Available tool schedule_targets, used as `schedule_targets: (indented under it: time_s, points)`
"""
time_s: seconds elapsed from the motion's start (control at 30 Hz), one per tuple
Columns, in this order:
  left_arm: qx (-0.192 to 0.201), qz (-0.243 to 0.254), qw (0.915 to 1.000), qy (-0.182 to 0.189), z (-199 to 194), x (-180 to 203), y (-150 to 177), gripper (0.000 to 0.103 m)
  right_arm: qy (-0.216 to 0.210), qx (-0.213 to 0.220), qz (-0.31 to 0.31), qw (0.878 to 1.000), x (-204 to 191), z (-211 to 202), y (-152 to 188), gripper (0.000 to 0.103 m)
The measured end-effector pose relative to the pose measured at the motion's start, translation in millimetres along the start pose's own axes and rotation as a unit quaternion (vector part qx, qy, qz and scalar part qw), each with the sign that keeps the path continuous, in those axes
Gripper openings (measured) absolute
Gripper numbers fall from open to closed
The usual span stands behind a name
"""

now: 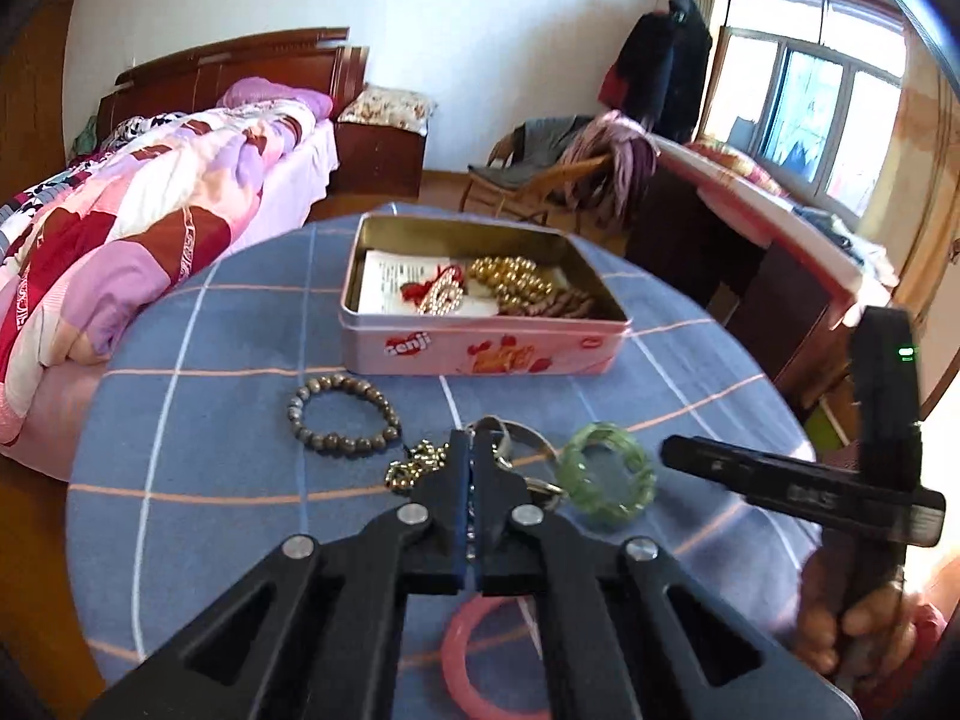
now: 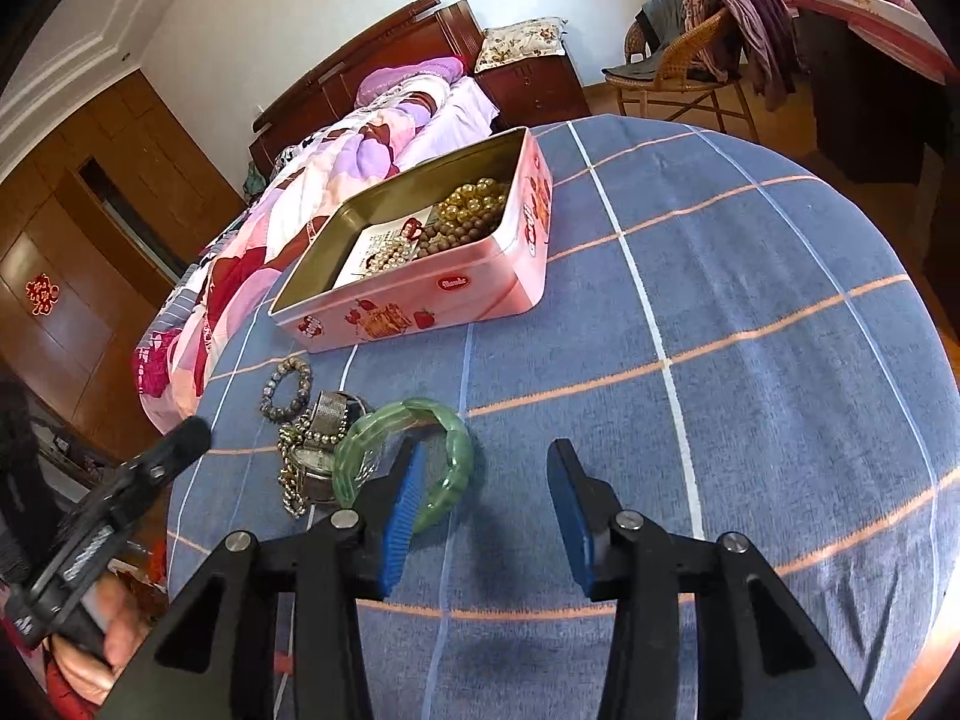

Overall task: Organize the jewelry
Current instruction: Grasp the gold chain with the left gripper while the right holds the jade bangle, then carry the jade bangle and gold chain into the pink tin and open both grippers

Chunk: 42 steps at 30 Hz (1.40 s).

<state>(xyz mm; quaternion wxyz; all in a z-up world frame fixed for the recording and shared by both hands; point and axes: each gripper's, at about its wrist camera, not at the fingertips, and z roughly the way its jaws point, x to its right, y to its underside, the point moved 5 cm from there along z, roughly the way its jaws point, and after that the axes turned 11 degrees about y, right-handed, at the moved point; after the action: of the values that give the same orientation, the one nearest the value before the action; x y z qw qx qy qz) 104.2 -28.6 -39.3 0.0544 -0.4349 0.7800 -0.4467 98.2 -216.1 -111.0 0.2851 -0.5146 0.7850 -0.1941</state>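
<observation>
A pink tin [image 1: 480,354] [image 2: 420,294] stands open on the blue checked table and holds bead strings and a paper. In front of it lie a brown bead bracelet [image 1: 342,414] [image 2: 285,387], a gold chain [image 1: 414,468] [image 2: 291,480], a watch [image 1: 510,435] [image 2: 318,462], a green bangle [image 1: 606,474] [image 2: 408,420] and a pink bangle [image 1: 456,648]. My left gripper [image 1: 471,468] [image 2: 192,429] is shut above the chain and watch; I see nothing hanging from it. My right gripper [image 2: 486,510] [image 1: 678,456] stands open, its left finger over the green bangle's near side.
A bed with a pink quilt [image 1: 150,228] runs along the table's left side. Behind the table are a wicker chair with clothes [image 1: 540,174] and a dark desk [image 1: 750,252]. A hand [image 1: 852,630] grips the right tool. The table's rounded edge falls away on the right.
</observation>
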Motion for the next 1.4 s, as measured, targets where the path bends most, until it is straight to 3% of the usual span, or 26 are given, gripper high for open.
schedule_targets:
  time_s: [0.13, 0.17, 0.2, 0.27, 0.33, 0.4, 0.43, 0.47, 0.53, 0.73, 0.8, 0.83, 0.9, 0.93, 1.0, 1.03, 1.1, 1.17, 1.23, 1.4]
  points:
    - [-0.016, -0.003, 0.9995, -0.028, 2.5, -12.6, 3.4, 0.001, -0.006, 0.004, -0.009, 1.0, -7.5, -5.6, 2.4, 0.043]
    - [-0.026, -0.009, 0.9989, -0.038, 7.1, -17.2, 5.0, 0.008, -0.007, 0.005, -0.011, 1.0, -9.9, -7.2, 3.0, 0.043]
    - [-0.035, -0.017, 0.9986, -0.037, 12.9, -20.5, 6.5, 0.016, -0.006, 0.006, -0.013, 1.0, -11.6, -8.3, 3.6, 0.043]
    - [-0.048, -0.023, 0.998, -0.035, 23.2, -23.8, 11.7, 0.068, -0.005, 0.006, -0.014, 1.0, -14.1, -10.3, 4.7, 0.043]
    - [-0.05, -0.016, 0.9972, -0.053, 31.0, -25.0, 13.6, 0.073, -0.005, 0.007, -0.014, 1.0, -14.6, -10.5, 4.7, 0.043]
    - [-0.054, -0.017, 0.9967, -0.059, 39.6, -27.1, 13.2, 0.072, -0.002, 0.007, -0.015, 1.0, -14.5, -11.8, 5.3, 0.043]
    - [-0.055, -0.019, 0.9964, -0.061, 45.2, -28.9, 12.4, 0.065, -0.001, 0.007, -0.014, 1.0, -13.5, -12.0, 5.2, 0.043]
    - [-0.061, -0.02, 0.9962, -0.059, 49.4, -29.7, 12.7, 0.043, -0.001, 0.007, -0.012, 1.0, -11.6, -12.2, 4.9, 0.043]
    - [-0.084, -0.038, 0.9949, -0.041, 62.7, -32.7, 15.0, 0.025, -0.002, 0.006, -0.006, 1.0, -8.3, -11.7, 4.3, 0.043]
    - [-0.091, -0.048, 0.9946, -0.016, 66.8, -29.1, 14.2, 0.021, 0.0, -0.004, -0.004, 1.0, -3.5, -5.6, 6.7, 0.043]
    - [-0.093, -0.04, 0.9946, -0.024, 66.2, -27.0, 14.5, 0.03, -0.001, -0.006, -0.003, 1.0, -3.6, -4.5, 8.4, 0.043]
    - [-0.093, -0.037, 0.9943, -0.036, 65.7, -27.1, 15.0, 0.042, -0.001, -0.006, -0.004, 1.0, -2.9, -4.4, 8.8, 0.043]
    - [-0.091, -0.039, 0.9944, -0.038, 66.2, -27.6, 13.7, 0.046, 0.002, -0.005, -0.007, 1.0, -2.2, -5.1, 9.4, 0.043]
    - [-0.091, -0.038, 0.9945, -0.035, 68.0, -26.8, 13.2, 0.044, 0.002, -0.005, -0.007, 1.0, -2.0, -5.6, 10.0, 0.043]
    - [-0.096, -0.024, 0.9946, -0.031, 72.4, -20.9, 11.9, 0.017, 0.001, -0.005, -0.006, 1.0, -1.3, -6.7, 10.1, 0.043]
    - [-0.098, -0.019, 0.9947, -0.027, 73.9, -16.8, 11.5, 0.013, 0.002, -0.004, -0.005, 1.0, -0.8, -7.5, 9.6, 0.043]
    - [-0.1, -0.001, 0.9945, -0.031, 75.2, -10.4, 11.4, 0.012, 0.001, -0.002, -0.003, 1.0, 0.4, -10.3, 8.7, 0.043]
    - [-0.09, -0.001, 0.9958, -0.011, 70.3, -4.4, 10.2, 0.005, 0.001, 0.003, -0.001, 1.0, 1.1, -14.4, 7.6, 0.044]
    - [-0.064, -0.015, 0.9977, 0.016, 56.6, 0.6, 6.5, 0.005, 0.004, 0.008, -0.001, 1.0, 2.4, -18.3, 7.2, 0.043]
    - [-0.008, -0.011, 0.999, 0.042, 15.9, 15.4, -6.1, 0.005, 0.003, 0.01, 0.009, 1.0, 7.3, -23.5, 8.9, 0.043]
